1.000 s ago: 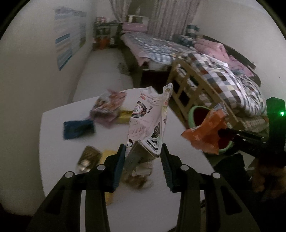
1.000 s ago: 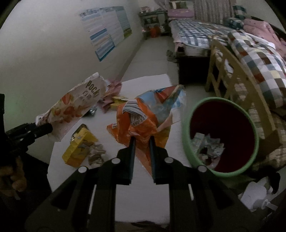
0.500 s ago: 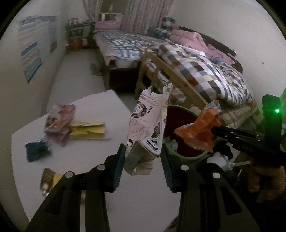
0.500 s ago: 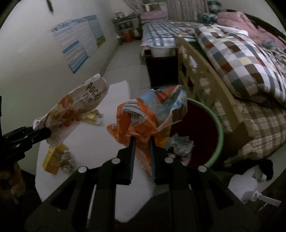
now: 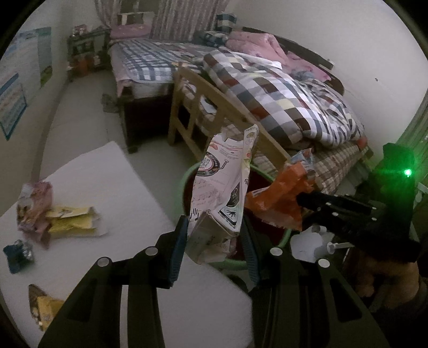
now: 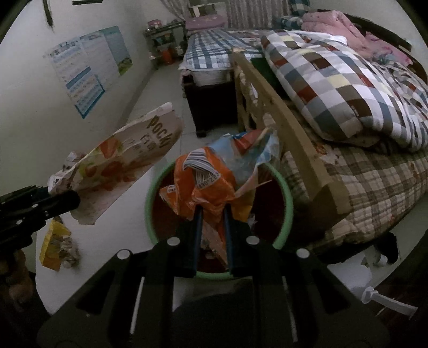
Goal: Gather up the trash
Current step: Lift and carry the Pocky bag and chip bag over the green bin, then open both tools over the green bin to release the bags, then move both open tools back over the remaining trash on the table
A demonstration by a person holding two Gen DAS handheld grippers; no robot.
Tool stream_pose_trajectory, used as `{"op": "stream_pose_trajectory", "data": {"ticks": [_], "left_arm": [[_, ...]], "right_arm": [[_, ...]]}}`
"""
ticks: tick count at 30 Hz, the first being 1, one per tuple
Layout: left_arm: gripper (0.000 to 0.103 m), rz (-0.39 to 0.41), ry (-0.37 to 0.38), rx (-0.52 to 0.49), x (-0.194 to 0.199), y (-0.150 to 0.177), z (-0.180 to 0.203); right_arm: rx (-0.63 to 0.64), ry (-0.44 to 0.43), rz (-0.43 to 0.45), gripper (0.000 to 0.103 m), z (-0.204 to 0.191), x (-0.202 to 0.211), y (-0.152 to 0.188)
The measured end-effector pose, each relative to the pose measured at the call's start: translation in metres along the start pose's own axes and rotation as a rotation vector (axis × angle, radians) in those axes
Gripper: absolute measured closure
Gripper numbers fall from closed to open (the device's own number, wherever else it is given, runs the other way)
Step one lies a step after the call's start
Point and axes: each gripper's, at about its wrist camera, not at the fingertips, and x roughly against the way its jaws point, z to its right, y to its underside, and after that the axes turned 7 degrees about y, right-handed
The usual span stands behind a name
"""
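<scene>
The Pocky box is showing off cream with red strawberry prints, and the crumpled chip bag is glowing orange with a pale blue patch. The trash bin is wearing a mint green rim around a dark red inside. The quilt is sporting grey, white, brown and yellow checks, and the tabletop is looking plain white.

Bedroom in a home; bed under checkered quilt, wooden bed rail alongside; second bed further back; curtains at far end; poster on wall; tiled floor.
</scene>
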Motion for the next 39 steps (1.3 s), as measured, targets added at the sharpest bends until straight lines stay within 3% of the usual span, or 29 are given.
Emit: {"op": "stream_pose_trajectory", "data": {"ticks": [14,15,17,19,21,26,31,39], "left_arm": [[0.064,-0.065,0.035,0.033,-0.050,-0.008,0.005],[0.062,-0.067,0.036,0.041,-0.052,-0.007,0.004],[0.036,-0.060,0.031,0.051,-0.051,-0.006,0.002],[0.031,-0.046,0.009,0.055,-0.047,-0.004,0.001],[0.027,-0.041,0.000,0.065,-0.044,-0.003,-0.004],[0.011,-0.007,-0.045,0.082,-0.027,-0.001,-0.013],[0.008,0.026,-0.101,0.108,-0.002,0.004,-0.024],[0.008,0.053,-0.157,0.147,0.042,0.028,-0.050]], "right_arm": [[-0.031,0.007,-0.060,0.083,0.020,-0.034,0.002],[-0.033,0.007,-0.063,0.080,0.020,-0.036,0.002],[-0.038,0.006,-0.067,0.070,0.021,-0.038,0.003],[-0.040,0.009,-0.067,0.059,0.022,-0.038,0.005],[-0.040,0.008,-0.066,0.056,0.021,-0.037,0.005],[-0.043,0.017,-0.040,0.028,0.017,-0.029,0.005],[-0.035,0.026,-0.019,0.010,0.007,-0.015,0.004],[-0.002,0.010,0.006,0.006,-0.026,0.005,0.009]]}}
